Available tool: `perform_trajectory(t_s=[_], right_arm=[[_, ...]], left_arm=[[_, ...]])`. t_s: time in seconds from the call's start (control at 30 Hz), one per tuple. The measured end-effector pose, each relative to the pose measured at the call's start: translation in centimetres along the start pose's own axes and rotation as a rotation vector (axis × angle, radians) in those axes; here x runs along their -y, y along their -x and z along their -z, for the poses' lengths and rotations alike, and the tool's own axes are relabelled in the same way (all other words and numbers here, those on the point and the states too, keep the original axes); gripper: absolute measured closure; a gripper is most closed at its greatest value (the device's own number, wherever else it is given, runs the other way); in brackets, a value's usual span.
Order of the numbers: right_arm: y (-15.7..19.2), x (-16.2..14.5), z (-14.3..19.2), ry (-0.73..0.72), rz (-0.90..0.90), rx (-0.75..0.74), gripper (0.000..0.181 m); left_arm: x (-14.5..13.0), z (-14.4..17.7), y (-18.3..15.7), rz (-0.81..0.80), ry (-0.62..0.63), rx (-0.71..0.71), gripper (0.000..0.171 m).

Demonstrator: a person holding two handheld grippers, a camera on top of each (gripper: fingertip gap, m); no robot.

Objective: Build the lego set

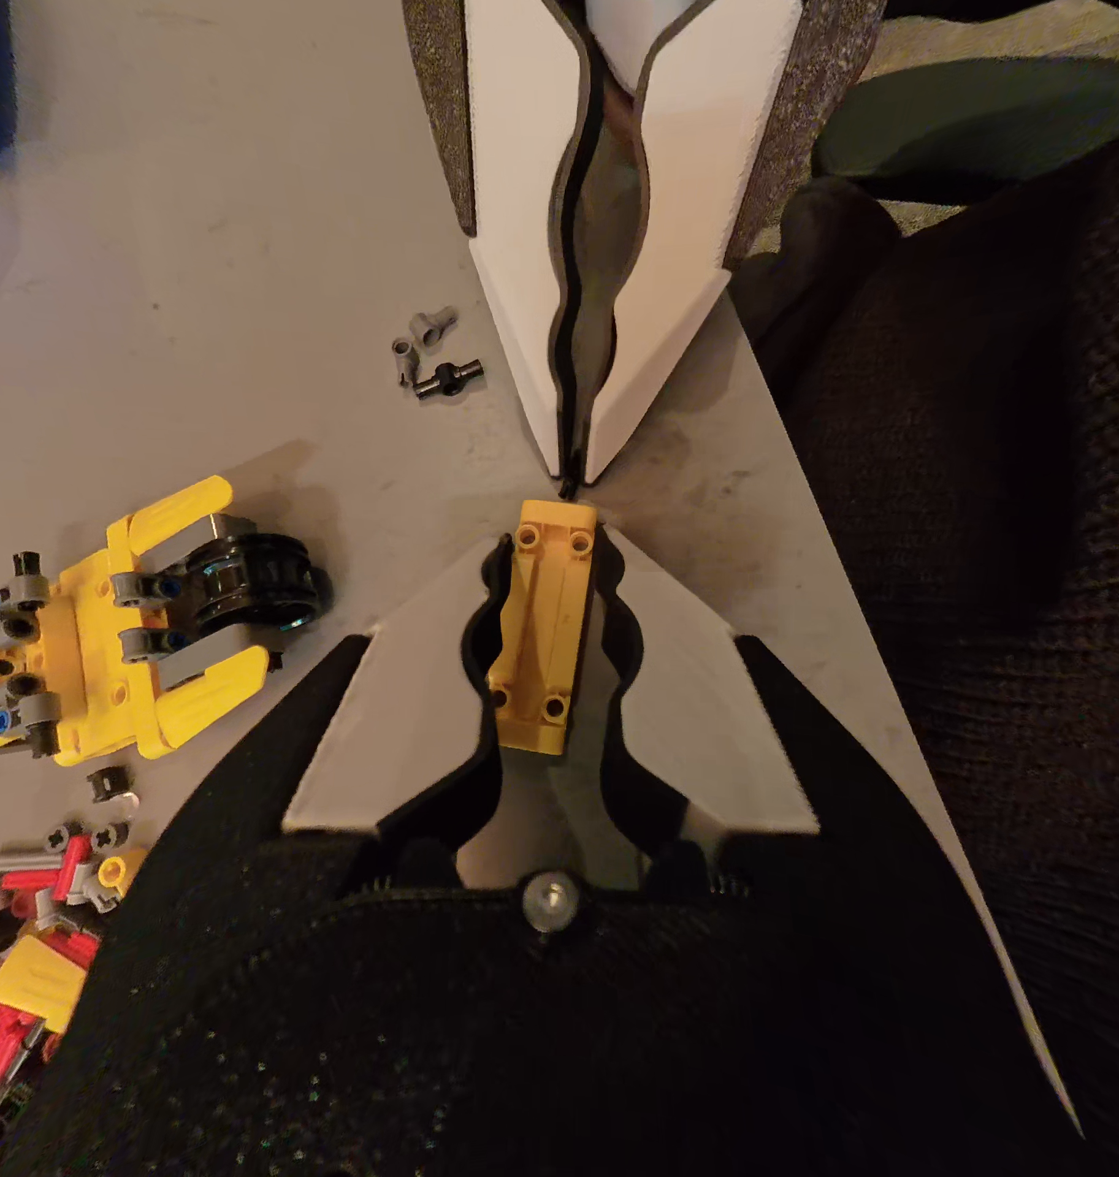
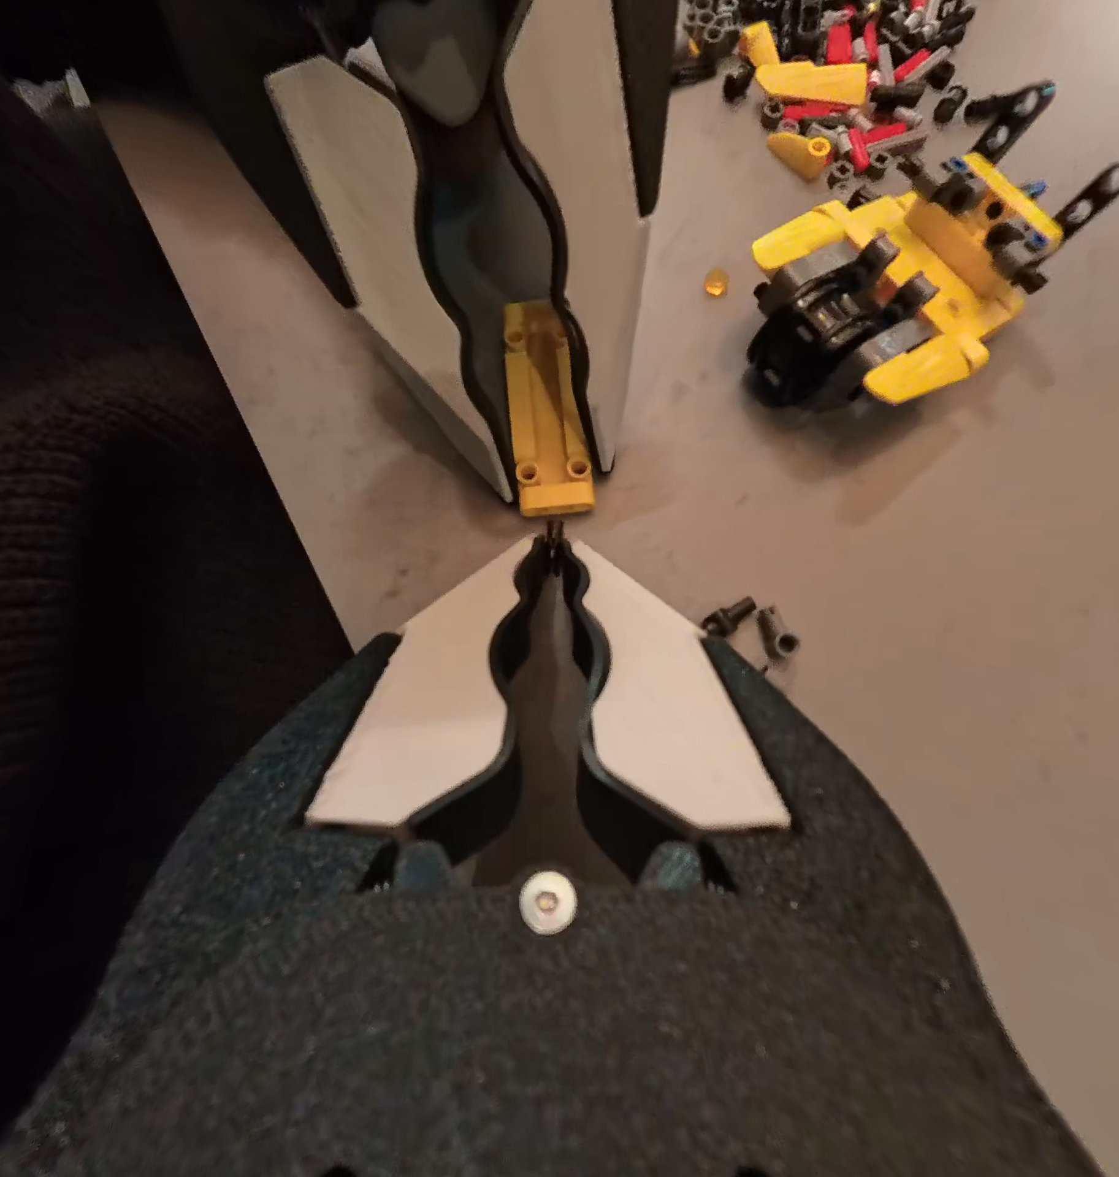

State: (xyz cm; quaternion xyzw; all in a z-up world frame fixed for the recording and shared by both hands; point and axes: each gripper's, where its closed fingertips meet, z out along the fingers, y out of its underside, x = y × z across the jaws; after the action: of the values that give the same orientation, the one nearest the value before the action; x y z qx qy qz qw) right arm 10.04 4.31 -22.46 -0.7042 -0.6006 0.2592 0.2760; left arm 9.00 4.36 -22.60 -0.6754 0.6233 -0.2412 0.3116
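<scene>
My left gripper is shut on a yellow panel piece with round holes at its corners; its end sticks out past the fingertips. The panel also shows in the right wrist view, held by the left gripper coming in from the top. My right gripper is shut on a small black pin at its very tips. The pin tip points at the panel's end, a small gap away. In the left wrist view the right gripper comes down from the top.
A half-built yellow and black model with a black wheel lies on the grey table, also in the right wrist view. Loose grey and black connectors, a pile of red, yellow and grey parts, and a small orange stud lie around. The table edge borders dark fabric. The grippers are tip to tip, or close to it.
</scene>
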Motion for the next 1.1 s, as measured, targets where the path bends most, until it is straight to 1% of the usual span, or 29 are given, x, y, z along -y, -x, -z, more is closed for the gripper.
perform_trajectory(t_s=[0.13, 0.27, 0.4, 0.63, 0.93, 1.1], right_arm=[[-0.07, 0.24, -0.23, 0.001, 0.019, 0.021, 0.177], [-0.11, 0.27, -0.24, -0.029, 0.001, 0.046, 0.177], [-0.12, 0.27, -0.26, -0.031, 0.015, 0.040, 0.177], [-0.16, 0.31, -0.28, -0.034, -0.018, 0.070, 0.177], [-0.17, 0.33, -0.29, -0.037, -0.045, 0.072, 0.177], [-0.13, 0.31, -0.28, -0.041, -0.054, 0.043, 0.177]], left_arm=[[0.03, -0.05, -0.05, 0.000, 0.000, -0.008, 0.148], [0.03, -0.06, -0.03, 0.008, 0.000, -0.014, 0.148], [0.04, -0.07, -0.04, 0.014, 0.000, -0.016, 0.148], [0.01, -0.07, -0.10, 0.021, 0.001, -0.007, 0.148], [0.01, -0.09, -0.11, 0.029, 0.001, -0.014, 0.148], [0.01, -0.09, -0.13, 0.026, 0.001, -0.012, 0.148]])
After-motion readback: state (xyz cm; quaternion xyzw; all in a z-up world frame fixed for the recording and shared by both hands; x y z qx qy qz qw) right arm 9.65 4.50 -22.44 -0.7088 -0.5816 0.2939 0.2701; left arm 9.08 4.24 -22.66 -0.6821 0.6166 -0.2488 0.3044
